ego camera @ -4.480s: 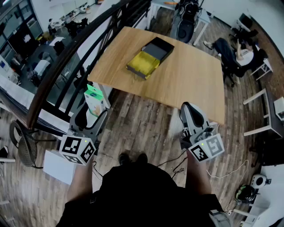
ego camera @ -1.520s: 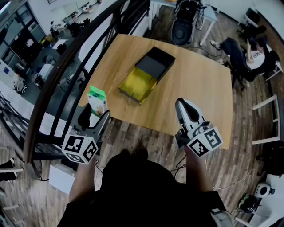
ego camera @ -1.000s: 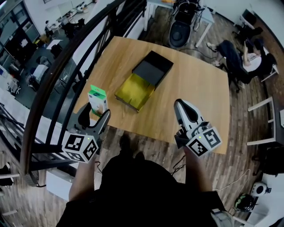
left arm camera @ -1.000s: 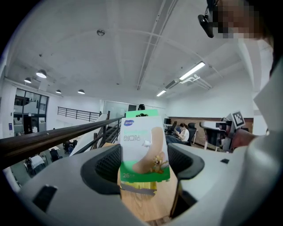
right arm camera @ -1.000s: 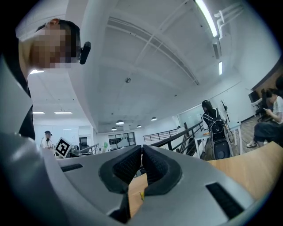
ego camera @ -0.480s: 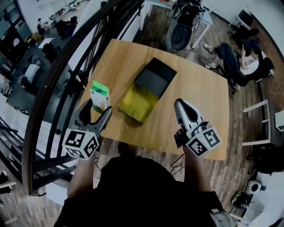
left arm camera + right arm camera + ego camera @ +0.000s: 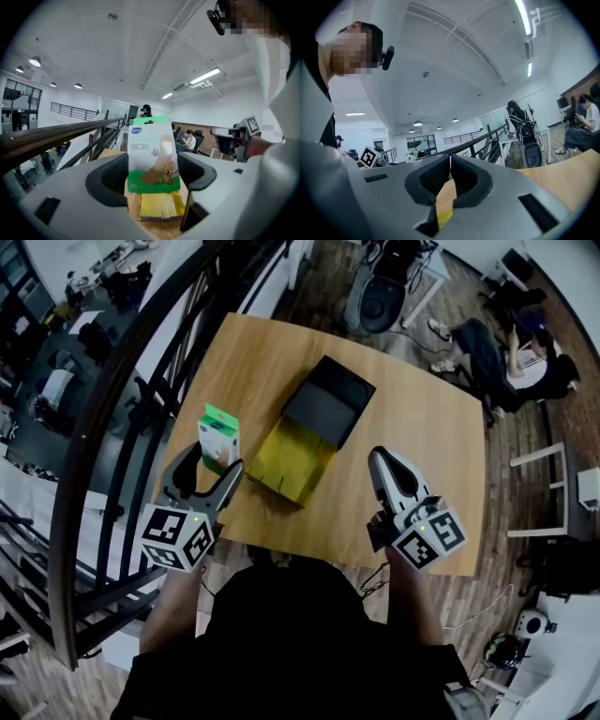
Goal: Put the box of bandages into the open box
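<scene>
Left gripper (image 7: 214, 461): jaws are closed onto the box of bandages (image 7: 218, 433), with one pad pressed against each side of it. In the left gripper view the box of bandages (image 7: 152, 154) is seen upright between the pads. Its printed face is turned to the camera, a green band runs across its lower part, and its top end stands clear above the jaw tips.

Position of the box of bandages: it is held over the left part of the table (image 7: 422, 427), near the table's left edge. It is to the left of the open box (image 7: 292, 461) and apart from it. Whether its lower end touches the tabletop cannot be told.

Open box: it is laid aslant at mid-table. The yellow-lined part lies on the near side, and a black part adjoins it on the far side. In the left gripper view the yellow lining (image 7: 159, 206) is seen below and beyond the held box.

Right gripper (image 7: 380, 457): jaws are brought fully together, the pads meet at the tips, and nothing is held between them. It is held over the near right part of the table, well apart from the open box. Its marker cube (image 7: 430, 540) faces the head camera.

Surroundings: a dark railing (image 7: 103, 427) runs past the table's left side. Wood-plank floor (image 7: 511, 474) is seen to the right.
</scene>
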The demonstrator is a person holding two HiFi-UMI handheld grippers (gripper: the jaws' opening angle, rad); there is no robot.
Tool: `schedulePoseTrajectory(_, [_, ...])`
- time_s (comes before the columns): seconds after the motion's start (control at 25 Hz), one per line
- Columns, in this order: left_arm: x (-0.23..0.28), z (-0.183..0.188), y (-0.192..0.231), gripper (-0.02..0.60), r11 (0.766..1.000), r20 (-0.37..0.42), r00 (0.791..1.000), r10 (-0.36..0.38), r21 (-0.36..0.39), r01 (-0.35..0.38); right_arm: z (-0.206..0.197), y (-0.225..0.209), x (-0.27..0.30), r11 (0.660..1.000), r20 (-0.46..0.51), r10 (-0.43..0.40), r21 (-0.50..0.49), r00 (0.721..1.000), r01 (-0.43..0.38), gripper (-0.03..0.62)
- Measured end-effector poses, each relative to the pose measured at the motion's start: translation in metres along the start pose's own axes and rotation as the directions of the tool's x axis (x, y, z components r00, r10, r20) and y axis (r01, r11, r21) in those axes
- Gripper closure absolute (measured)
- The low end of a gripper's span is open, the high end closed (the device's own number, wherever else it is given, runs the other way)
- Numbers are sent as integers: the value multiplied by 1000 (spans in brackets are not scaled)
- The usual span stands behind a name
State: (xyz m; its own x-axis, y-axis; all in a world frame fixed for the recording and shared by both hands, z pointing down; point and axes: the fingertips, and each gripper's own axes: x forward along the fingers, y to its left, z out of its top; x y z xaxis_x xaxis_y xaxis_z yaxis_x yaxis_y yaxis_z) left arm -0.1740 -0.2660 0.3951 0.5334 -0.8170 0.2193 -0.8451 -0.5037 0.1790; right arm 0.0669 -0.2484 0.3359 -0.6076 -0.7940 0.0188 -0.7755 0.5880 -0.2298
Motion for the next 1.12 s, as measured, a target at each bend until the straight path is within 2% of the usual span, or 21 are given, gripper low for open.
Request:
schedulePoseTrajectory(0.32, [63,-17,-21,247,999,-99,995,14,-28,-17,-2,-57,6,999,-41,13,47,999,-11,557])
schedulePoseTrajectory(0.68, [101,-73,-52,247,1000,-239,971,11,-1,-12,-26,-81,-10,995,-73,38,97,997,-30,556])
schedulePoseTrajectory(0.84, [123,-105,-58,247,1000,-327,945,3,-4,-4,-32,-91,-16,994,-85,30,111,996,-20,556])
schedulePoseTrajectory(1.12, [156,-163,-69,245,1000,-481,877,-7,-23,-5,-50,-107,-26,989,-108,12,147,994,4,557])
